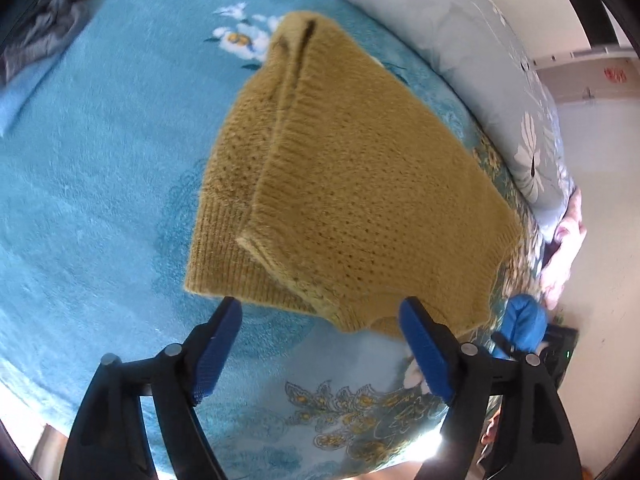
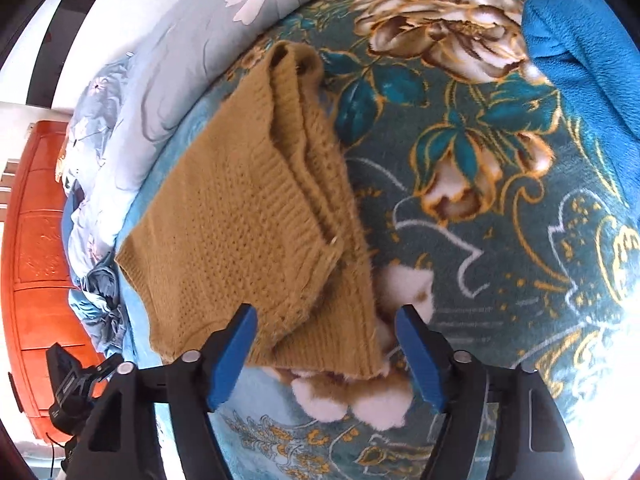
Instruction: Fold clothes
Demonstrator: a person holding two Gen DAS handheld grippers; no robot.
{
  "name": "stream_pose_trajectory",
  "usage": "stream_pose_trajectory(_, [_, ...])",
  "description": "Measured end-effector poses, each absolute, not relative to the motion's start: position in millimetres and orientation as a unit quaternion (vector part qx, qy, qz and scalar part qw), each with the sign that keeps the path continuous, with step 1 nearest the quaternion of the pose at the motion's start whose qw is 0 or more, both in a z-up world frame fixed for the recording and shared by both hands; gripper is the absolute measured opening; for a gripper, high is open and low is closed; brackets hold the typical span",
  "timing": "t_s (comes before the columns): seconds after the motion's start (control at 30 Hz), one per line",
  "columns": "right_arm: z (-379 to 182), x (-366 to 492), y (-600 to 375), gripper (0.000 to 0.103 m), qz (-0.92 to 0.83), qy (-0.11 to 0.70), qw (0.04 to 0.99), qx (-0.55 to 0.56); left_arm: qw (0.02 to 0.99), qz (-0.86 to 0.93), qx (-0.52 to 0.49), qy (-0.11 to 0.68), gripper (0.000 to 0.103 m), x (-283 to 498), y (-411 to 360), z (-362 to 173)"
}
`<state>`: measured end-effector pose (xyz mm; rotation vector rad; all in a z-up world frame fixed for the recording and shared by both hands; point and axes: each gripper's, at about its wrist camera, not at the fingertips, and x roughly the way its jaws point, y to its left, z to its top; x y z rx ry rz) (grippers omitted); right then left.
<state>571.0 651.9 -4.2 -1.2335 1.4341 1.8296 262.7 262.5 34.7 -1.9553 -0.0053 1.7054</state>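
Mustard-yellow knitted sweater (image 1: 340, 184) sits folded on the teal floral plush blanket (image 1: 100, 180), just ahead of your left gripper (image 1: 320, 344), whose blue fingers are spread wide, holding nothing. Right wrist view: right gripper (image 2: 326, 350) gapes empty too, straddling the sweater's near corner. I'd pinch both near corners evenly and keep the layers aligned.

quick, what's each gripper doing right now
Left gripper: open, holding nothing, near the mustard-yellow knitted sweater.
Right gripper: open, holding nothing.
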Motion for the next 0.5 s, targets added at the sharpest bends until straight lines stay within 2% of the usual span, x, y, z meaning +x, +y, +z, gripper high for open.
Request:
stream_pose_trajectory(0.17, [-21.9,564.9,670.0,0.080,0.677,0.531,0.229,-0.456,0.281,0.637,-0.717,0.028,0.083,259.9,305.0,42.0])
stream_pose_trajectory(0.27, [-26.6,554.2,676.1,0.080,0.683,0.531,0.208,-0.456,0.289,0.637,-0.713,0.036,0.083,259.3,293.4,70.9])
stream_pose_trajectory(0.5, [-38.8,537.5,684.0,0.076,0.684,0.538,0.171,-0.462,0.299,0.626,-0.719,0.035,0.083,262.1,325.2,65.6])
